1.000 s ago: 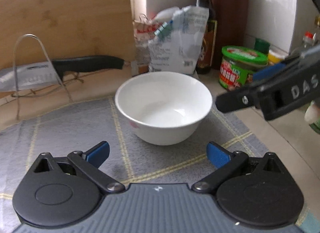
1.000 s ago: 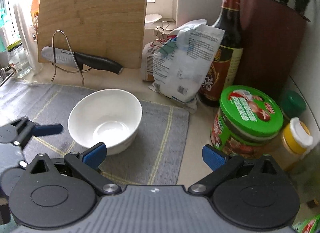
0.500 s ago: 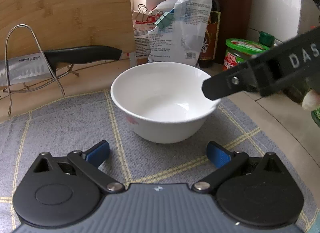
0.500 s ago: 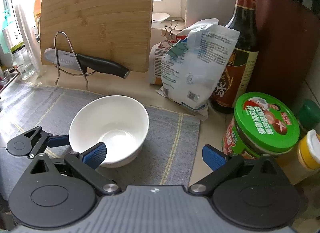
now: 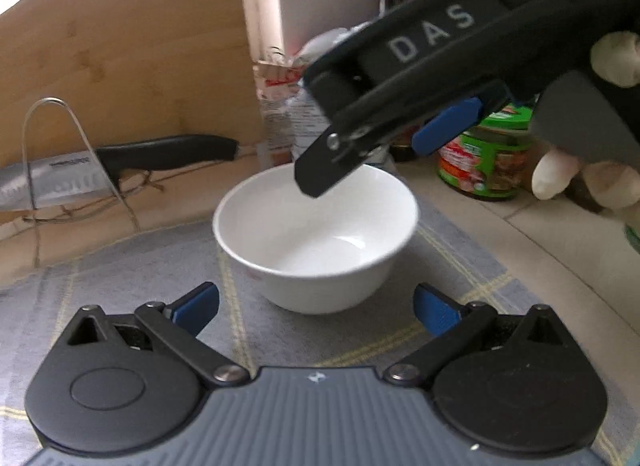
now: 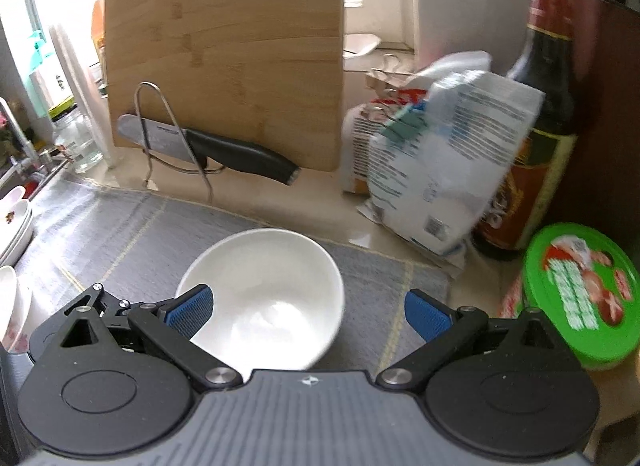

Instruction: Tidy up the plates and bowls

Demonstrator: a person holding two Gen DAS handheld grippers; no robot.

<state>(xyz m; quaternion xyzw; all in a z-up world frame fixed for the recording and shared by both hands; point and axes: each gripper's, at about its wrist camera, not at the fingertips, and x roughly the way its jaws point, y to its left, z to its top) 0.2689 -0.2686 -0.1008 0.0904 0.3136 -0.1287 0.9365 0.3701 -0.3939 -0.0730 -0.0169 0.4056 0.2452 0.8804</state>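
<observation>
We see the white bowl (image 5: 316, 242) sitting upright, mouth up, on the grey mat (image 5: 120, 286), in front of the wooden cutting board (image 6: 228, 53); being round, it has no long axis. Our left gripper (image 5: 316, 308) is spread wide just short of the bowl. Our right gripper (image 6: 306, 312) is also spread, hanging above the bowl, its left finger over the rim.

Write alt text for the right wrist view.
An open right gripper hovers over an empty white bowl on a gray mat. Behind stand a wooden cutting board, a black-handled knife and a green-lidded jar.
</observation>
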